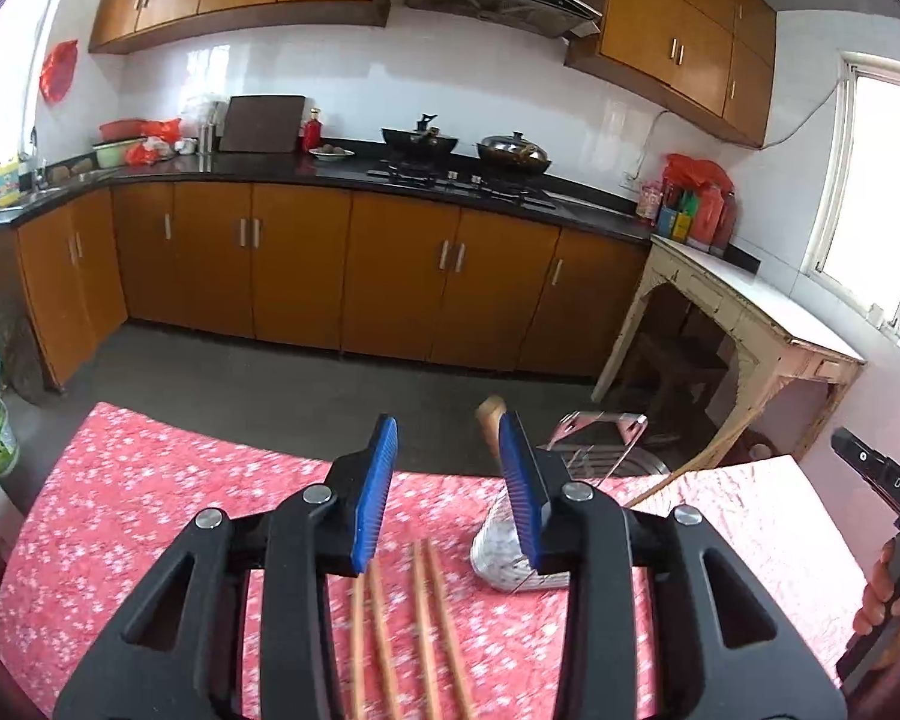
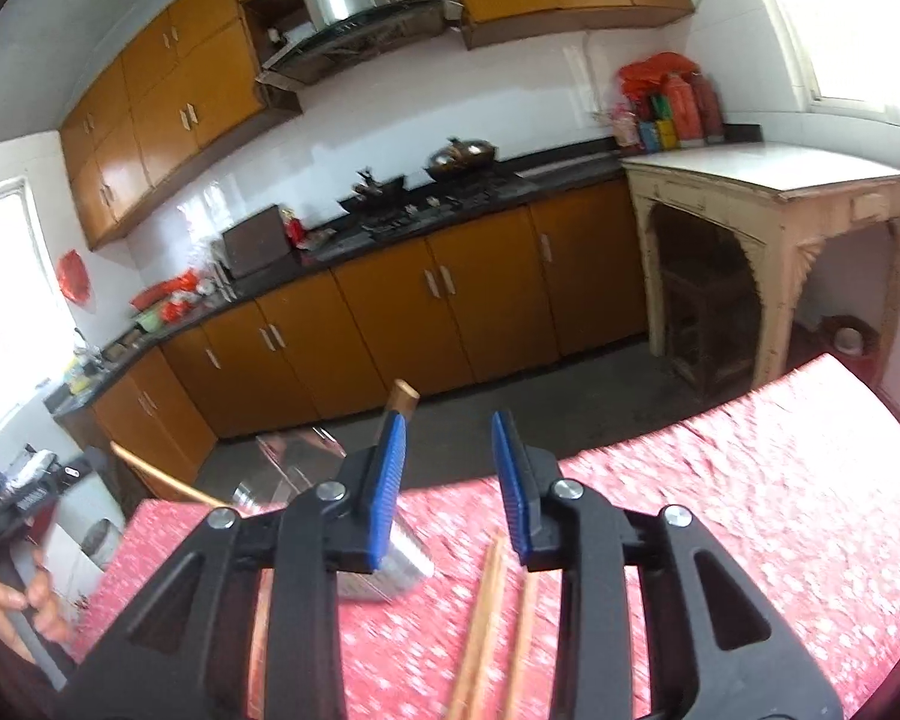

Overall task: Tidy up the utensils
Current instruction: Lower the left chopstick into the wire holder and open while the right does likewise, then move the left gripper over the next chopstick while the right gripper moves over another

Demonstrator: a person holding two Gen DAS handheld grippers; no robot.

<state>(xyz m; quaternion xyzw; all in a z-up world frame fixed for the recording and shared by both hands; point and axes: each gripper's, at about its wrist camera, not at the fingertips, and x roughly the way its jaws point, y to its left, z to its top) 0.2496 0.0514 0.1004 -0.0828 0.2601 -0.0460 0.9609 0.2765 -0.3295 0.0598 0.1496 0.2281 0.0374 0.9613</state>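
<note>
**Two empty grippers above a worktop of chopsticks**

The worktop (image 1: 120, 516) is covered by a red cloth with small white flowers, and its far edge faces the kitchen cabinets (image 1: 294, 264).

One left gripper (image 1: 450, 492) hangs over the middle of the worktop, its two blue-padded fingers (image 1: 378, 492) set wide apart with nothing between them. One right gripper (image 2: 450, 480) hangs likewise, its two blue fingers (image 2: 390, 486) spread and holding nothing; its black body also shows at the right edge of the left view, held in a hand (image 1: 882, 594).

One shiny metal utensil holder (image 1: 510, 552) stands near the far edge of the worktop, just beyond the left gripper's right finger. From it rise one metal spatula blade (image 1: 600, 438), one wooden handle end (image 1: 491, 414) and one long thin wooden stick (image 2: 162, 477) that leans out to the side.

Wooden chopsticks (image 1: 426, 630) lie flat on the cloth towards the near edge, under the left gripper. Four blurred sticks can be counted there; the right view shows only about three (image 2: 486, 612), also blurred.
</note>
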